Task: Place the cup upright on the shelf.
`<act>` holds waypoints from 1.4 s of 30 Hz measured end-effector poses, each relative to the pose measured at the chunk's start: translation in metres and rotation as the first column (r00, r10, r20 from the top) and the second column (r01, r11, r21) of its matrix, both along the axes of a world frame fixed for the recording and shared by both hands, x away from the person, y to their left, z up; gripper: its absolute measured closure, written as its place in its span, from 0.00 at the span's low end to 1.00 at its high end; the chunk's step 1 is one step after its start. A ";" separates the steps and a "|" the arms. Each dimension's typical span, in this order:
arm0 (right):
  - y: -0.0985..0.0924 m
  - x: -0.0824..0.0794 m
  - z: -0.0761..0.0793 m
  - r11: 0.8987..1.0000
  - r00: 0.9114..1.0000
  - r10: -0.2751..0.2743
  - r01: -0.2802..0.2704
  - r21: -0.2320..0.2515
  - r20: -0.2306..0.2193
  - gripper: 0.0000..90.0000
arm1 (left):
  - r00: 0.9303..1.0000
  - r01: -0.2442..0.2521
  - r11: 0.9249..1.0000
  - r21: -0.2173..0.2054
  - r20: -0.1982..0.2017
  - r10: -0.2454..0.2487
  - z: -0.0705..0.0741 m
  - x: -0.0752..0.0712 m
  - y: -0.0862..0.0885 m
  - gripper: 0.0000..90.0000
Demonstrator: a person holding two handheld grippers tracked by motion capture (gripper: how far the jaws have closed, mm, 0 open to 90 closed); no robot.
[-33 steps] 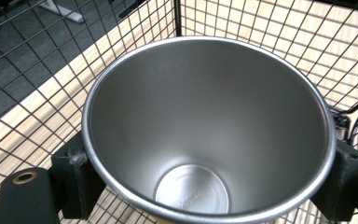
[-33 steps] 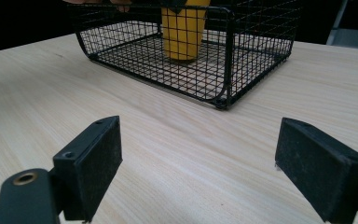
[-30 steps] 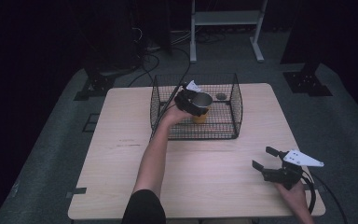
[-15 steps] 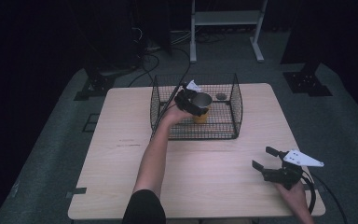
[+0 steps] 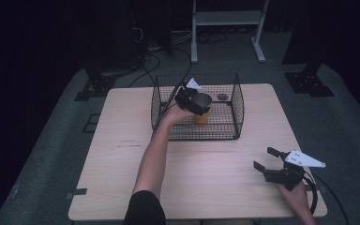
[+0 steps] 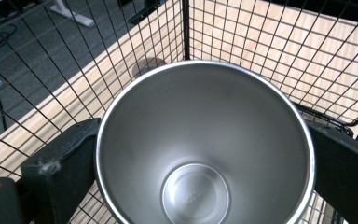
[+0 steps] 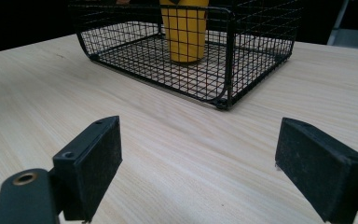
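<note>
A yellow cup (image 5: 200, 116) with a steel inside (image 6: 200, 154) stands upright inside the black wire basket (image 5: 238, 108), seemingly on its floor. My left gripper (image 5: 198, 106) is shut on the cup just below its rim, one black finger (image 6: 60, 172) on each side. The cup is empty. In the right gripper view the yellow cup (image 7: 184, 30) shows through the basket mesh (image 7: 223, 70). My right gripper (image 5: 265, 158) rests low over the table's front right, well apart from the basket. It is open, and the gap between its fingers (image 7: 198, 172) holds nothing.
A small dark round disc (image 5: 222, 97) lies at the basket's back right corner. The wooden table (image 5: 122, 154) has bare surface left of and in front of the basket. A white stand (image 5: 225, 18) and cables sit on the floor beyond the table.
</note>
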State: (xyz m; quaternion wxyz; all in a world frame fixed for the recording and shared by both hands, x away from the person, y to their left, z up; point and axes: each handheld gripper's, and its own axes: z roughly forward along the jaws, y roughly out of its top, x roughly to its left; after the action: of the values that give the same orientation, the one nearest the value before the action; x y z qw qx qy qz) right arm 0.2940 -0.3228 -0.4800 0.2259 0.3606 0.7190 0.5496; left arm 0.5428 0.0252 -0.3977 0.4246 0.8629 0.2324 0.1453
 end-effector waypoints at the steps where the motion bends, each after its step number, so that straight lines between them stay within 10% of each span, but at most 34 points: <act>1: 0.000 0.000 0.000 1.000 1.000 0.000 0.000 0.000 0.000 0.15 | 1.000 -0.001 1.000 -0.003 0.001 0.001 0.001 0.000 0.000 0.03; 42: 0.000 -0.002 0.000 1.000 1.000 -0.012 0.012 -0.011 0.004 0.15 | 0.994 0.041 0.989 -0.142 0.105 -0.026 0.052 -0.024 0.004 0.01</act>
State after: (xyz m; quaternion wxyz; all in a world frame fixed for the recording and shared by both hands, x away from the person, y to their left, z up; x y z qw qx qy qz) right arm 0.2920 -0.3228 -0.4800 0.2327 0.3622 0.7194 0.5451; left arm 0.5190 0.0287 -0.3461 0.4994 0.8252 0.2057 0.1651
